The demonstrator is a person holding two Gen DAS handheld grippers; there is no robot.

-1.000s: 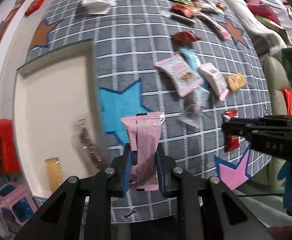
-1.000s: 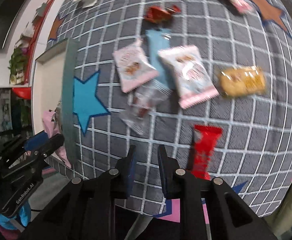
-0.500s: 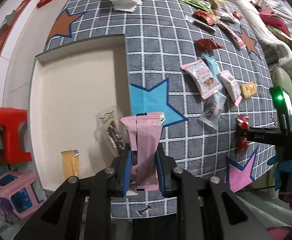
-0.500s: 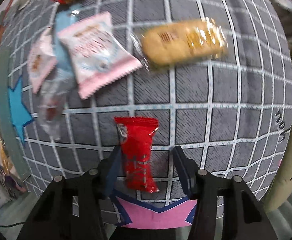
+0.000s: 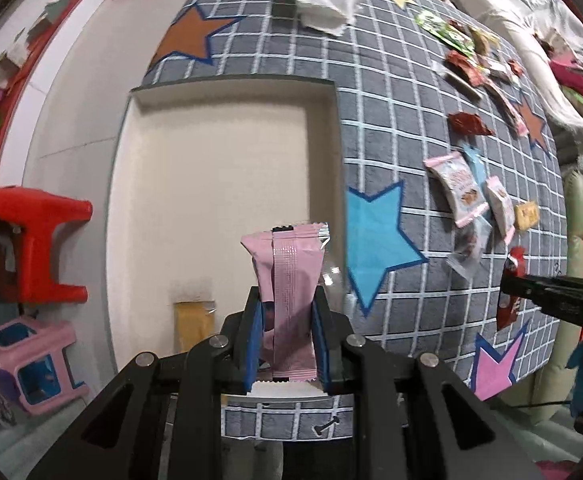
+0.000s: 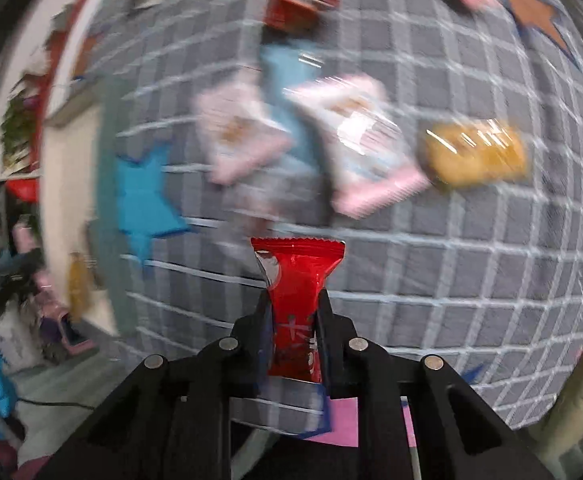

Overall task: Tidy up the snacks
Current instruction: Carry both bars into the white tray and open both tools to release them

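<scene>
My left gripper is shut on a pink snack packet and holds it over the near end of a shallow cream tray. A yellow packet lies in the tray's near left corner. My right gripper is shut on a red snack packet, held above the grey checked mat. The right gripper also shows at the right edge of the left wrist view, with the red packet in it. The right wrist view is blurred.
Loose snacks lie on the mat: two pink-white packets, a blue one, a clear one, an orange biscuit pack and red wrappers farther back. A white tissue lies at the far end. A red stool stands left.
My left gripper has carried the pink packet left, from over the mat to over the tray. My right gripper has closed on the red packet and lifted it off the mat.
</scene>
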